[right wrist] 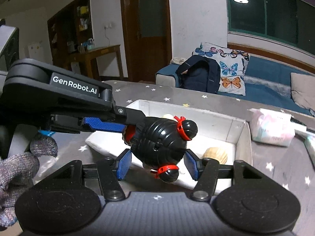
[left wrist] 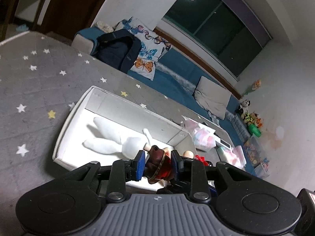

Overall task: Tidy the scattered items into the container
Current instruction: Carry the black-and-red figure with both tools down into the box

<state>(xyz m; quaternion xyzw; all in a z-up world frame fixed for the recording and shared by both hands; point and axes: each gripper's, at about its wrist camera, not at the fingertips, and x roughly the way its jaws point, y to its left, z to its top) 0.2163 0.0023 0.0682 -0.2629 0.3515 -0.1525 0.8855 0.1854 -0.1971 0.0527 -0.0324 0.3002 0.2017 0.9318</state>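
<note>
Both grippers hold one doll: the left gripper [left wrist: 157, 164] pinches its red body, the right gripper [right wrist: 156, 164] squeezes its black head. The doll [right wrist: 159, 145] hangs over the near edge of the white box [right wrist: 239, 137] (a white bunny [left wrist: 112, 141] already lies inside). The box is just ahead and below, so the doll goes forward and down.

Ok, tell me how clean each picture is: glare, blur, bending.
Left wrist: the white box floor is blown out around the white plush, and the window frame bows. Right wrist: soft blur at the right edge; lamp reflected in the window.
</note>
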